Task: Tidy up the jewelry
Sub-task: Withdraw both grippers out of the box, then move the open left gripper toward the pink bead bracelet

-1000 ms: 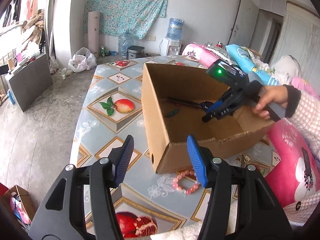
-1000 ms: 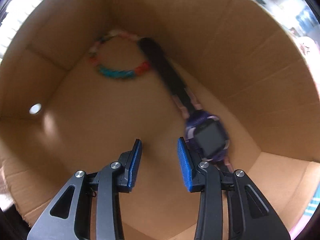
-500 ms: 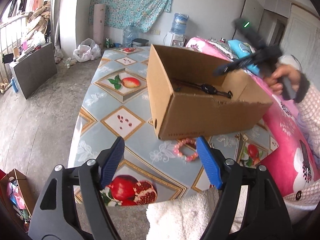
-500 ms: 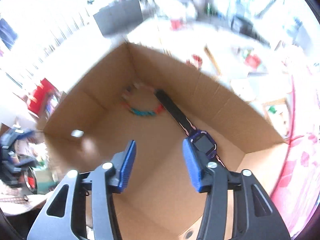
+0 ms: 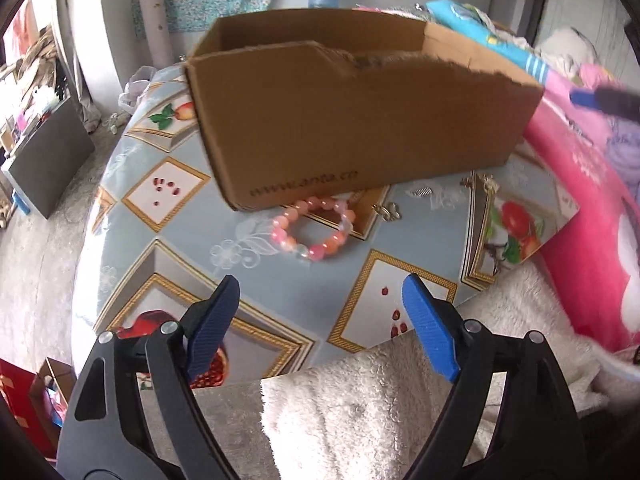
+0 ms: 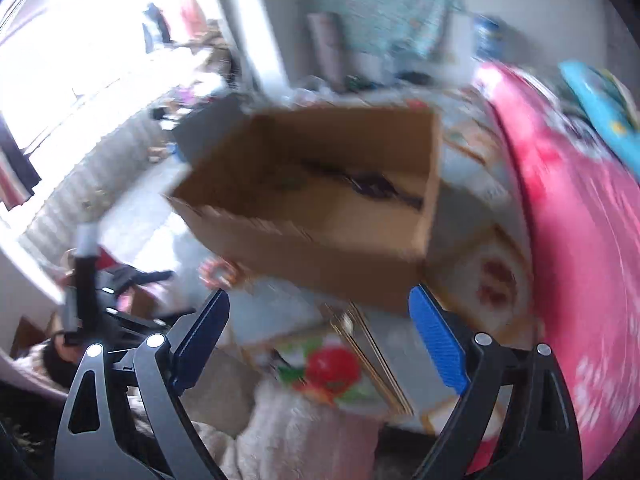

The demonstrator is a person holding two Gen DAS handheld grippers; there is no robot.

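Observation:
A pink bead bracelet [image 5: 313, 229] lies on the table right in front of the cardboard box [image 5: 360, 120]. My left gripper [image 5: 320, 304] hovers just short of it, its jaws still opening with nothing between them. A small gold piece [image 5: 388, 211] sits to the bracelet's right. In the blurred right wrist view the box [image 6: 320, 216] holds a dark watch [image 6: 372, 186]. My right gripper [image 6: 318, 320] is outside the box, near its front corner, jaws opening and empty. The bracelet [image 6: 218, 272] shows faintly at the left.
The fruit-patterned tablecloth [image 5: 168, 196] covers the table, whose near edge meets a white fluffy fabric [image 5: 380, 400]. Pink bedding [image 5: 592, 220] rises to the right. The other gripper's blue tip [image 5: 600, 98] shows at the far right edge. Floor clutter lies to the left.
My right gripper pulled out of the box, leaving the watch inside, and widened its jaws. My left gripper dropped toward the pink bracelet and opened wider.

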